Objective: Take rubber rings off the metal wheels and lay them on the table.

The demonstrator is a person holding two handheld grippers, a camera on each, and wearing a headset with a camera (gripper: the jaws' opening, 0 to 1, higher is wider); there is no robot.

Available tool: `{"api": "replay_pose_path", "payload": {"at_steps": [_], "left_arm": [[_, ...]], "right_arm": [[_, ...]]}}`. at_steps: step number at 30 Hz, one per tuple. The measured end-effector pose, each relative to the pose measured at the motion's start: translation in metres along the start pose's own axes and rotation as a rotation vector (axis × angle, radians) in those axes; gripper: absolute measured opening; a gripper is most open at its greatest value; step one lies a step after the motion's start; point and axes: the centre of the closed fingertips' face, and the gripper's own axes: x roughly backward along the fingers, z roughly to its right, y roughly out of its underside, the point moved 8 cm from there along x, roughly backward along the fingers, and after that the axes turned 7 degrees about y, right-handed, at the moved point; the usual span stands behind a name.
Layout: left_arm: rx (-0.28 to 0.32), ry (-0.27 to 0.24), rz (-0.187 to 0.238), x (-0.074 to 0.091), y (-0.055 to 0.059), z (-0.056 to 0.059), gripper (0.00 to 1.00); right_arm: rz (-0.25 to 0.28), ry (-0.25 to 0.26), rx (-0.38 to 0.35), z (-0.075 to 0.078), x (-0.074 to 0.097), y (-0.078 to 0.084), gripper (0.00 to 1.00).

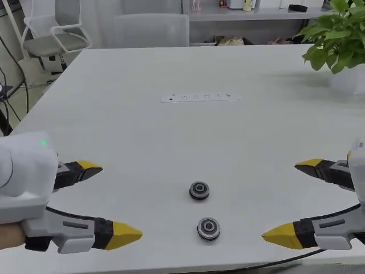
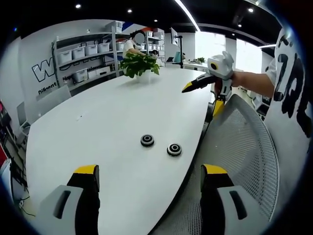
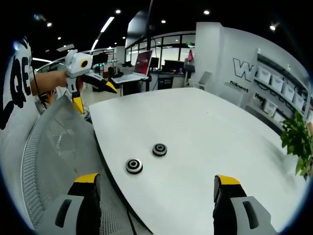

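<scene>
My yellow-tipped left gripper (image 1: pixel 120 201) and right gripper (image 1: pixel 280 200) gape empty either side of the nearer small metal wheel (image 1: pixel 209 228); plan: pin hub, peel its black rubber ring (image 1: pixel 200 229) slowly.

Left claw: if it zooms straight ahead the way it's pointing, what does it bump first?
Likely the metal wheel farther from the table edge, lying ahead of the left claw. Height is unclear, so it might pass over.
</scene>
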Motion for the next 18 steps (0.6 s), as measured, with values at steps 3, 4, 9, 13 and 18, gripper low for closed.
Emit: {"api": "replay_pose_path", "payload": {"at_steps": [3, 4, 9, 13, 18], "left_arm": [[-0.004, 0.004, -0.005, -0.004, -0.001, -0.002, 0.84], [-0.005, 0.006, -0.006, -0.005, -0.002, -0.002, 0.84], [-0.009, 0.015, -0.013, -0.011, -0.003, -0.005, 0.84], [-0.014, 0.027, -0.02, -0.016, -0.004, -0.006, 0.84], [-0.019, 0.038, -0.028, -0.023, -0.004, -0.008, 0.84]], "right_arm": [[-0.002, -0.002, 0.002, 0.003, -0.004, 0.0, 0.96], [-0.002, -0.003, 0.002, 0.003, -0.005, 0.0, 0.96], [-0.007, -0.009, 0.0, 0.006, -0.011, 0.001, 0.95], [-0.013, -0.016, 0.0, 0.007, -0.016, 0.003, 0.95], [-0.017, -0.023, 0.001, 0.009, -0.022, 0.006, 0.94]]}}
